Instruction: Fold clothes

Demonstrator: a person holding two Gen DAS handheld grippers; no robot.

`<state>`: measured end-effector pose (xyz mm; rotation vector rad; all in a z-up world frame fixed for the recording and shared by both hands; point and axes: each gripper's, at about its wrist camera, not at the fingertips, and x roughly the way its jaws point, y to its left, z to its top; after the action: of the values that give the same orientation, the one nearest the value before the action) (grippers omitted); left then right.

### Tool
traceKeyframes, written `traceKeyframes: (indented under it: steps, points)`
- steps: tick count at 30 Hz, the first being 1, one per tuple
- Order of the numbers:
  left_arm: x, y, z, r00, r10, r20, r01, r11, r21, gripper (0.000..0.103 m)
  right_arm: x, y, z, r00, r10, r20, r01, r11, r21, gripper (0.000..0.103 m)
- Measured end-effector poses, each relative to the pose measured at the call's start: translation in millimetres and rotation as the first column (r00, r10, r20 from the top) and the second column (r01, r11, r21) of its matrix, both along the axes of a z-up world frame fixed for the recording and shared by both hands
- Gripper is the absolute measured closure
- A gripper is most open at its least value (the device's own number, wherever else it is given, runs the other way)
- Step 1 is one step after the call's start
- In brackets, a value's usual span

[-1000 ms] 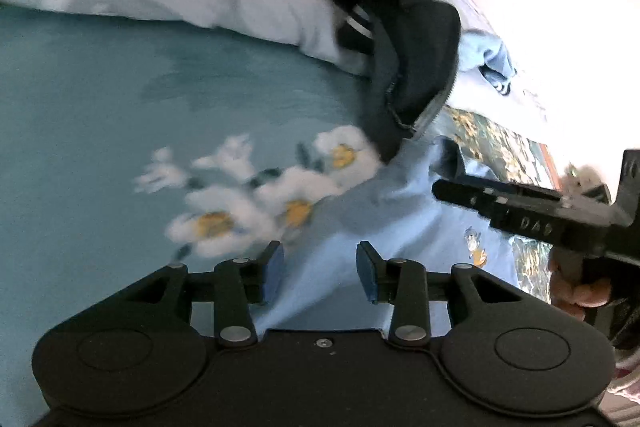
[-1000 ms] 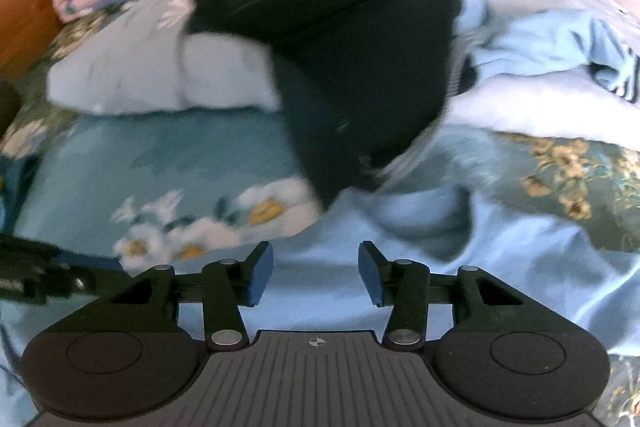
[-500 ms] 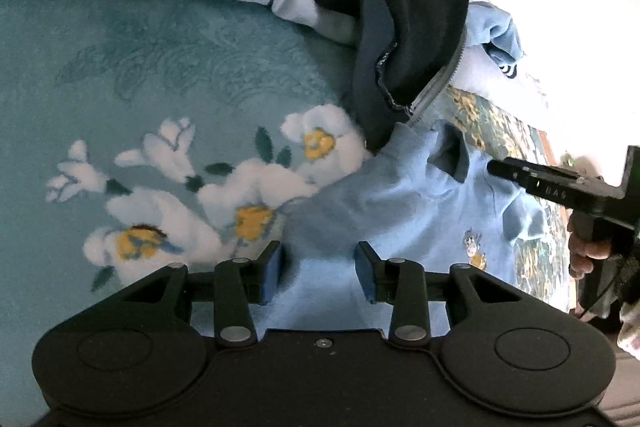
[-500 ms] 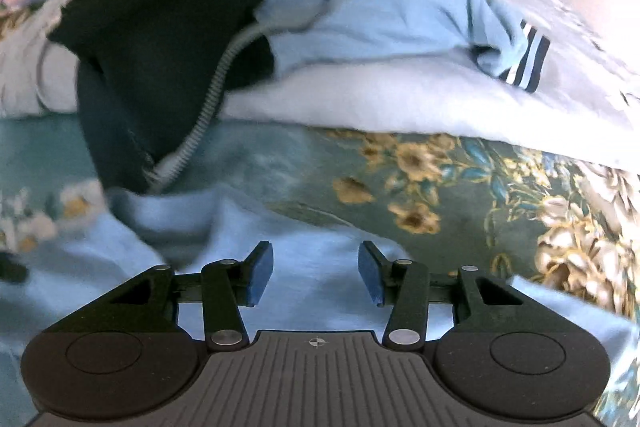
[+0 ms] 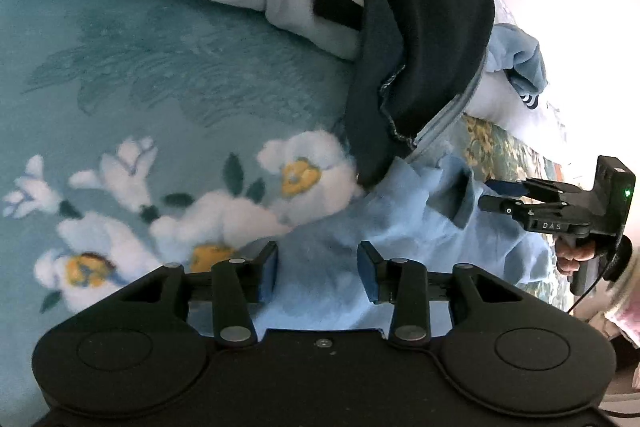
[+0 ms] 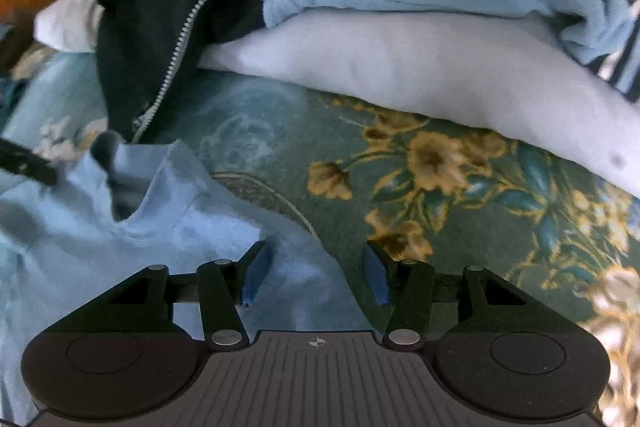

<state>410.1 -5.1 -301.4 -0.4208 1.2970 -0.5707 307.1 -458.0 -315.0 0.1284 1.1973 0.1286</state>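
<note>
Honestly, folding has barely started — the light blue shirt (image 5: 404, 227) lies rumpled on the bed (image 5: 160, 75), collar at the far side, no fold visible yet. Left tongs (image 5: 318, 271) hang over its near left part, half open, gripping nothing. Right tongs (image 6: 316, 273) tilt down at its right edge, jaws opening — cloth between, unpinched.

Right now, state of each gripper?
Left gripper: open, empty, over the light blue shirt.
Right gripper: jaws opening, nothing gripped, shirt edge lies below between them.
</note>
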Motion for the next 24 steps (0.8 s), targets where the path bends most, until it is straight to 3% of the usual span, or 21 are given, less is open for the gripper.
traceKeyframes:
  steps: [6, 10, 12, 15, 19, 24]
  points:
    - [6.1, -16.1, 2.3, 0.997, -0.072, -0.021, 0.071, 0.997, -0.022, 0.064, 4.7, -11.6, -1.2, 0.996, 0.087, 0.005, -0.087, 0.986, 0.141, 0.054]
    - [5.0, -27.4, 5.0, 0.992, -0.124, -0.004, 0.124, 0.992, 0.0, 0.065, 9.3, -16.1, -3.7, 0.992, 0.126, -0.002, -0.123, 0.972, 0.201, 0.07]
    - [2.8, -22.1, 8.0, 0.997, -0.079, 0.011, 0.079, 0.997, -0.008, 0.075, 8.8, -18.9, -4.6, 0.994, 0.113, 0.001, -0.111, 0.975, 0.192, 0.084]
    - [-7.0, -20.3, 19.5, 0.995, -0.062, 0.074, 0.059, 0.997, 0.04, 0.09, 4.0, -19.2, -3.3, 0.995, 0.102, 0.01, -0.102, 0.977, 0.188, 0.096]
    - [-23.2, -23.3, 38.0, 0.984, -0.053, 0.167, 0.035, 0.993, 0.108, 0.096, -8.1, -11.4, 3.7, 0.994, 0.104, 0.041, -0.109, 0.982, 0.157, 0.099]
    - [-28.9, -24.2, 61.7, 0.953, 0.018, 0.301, -0.059, 0.99, 0.126, 0.098, -23.0, -16.4, 20.7, 0.99, -0.004, 0.139, -0.017, 0.989, 0.148, 0.1]
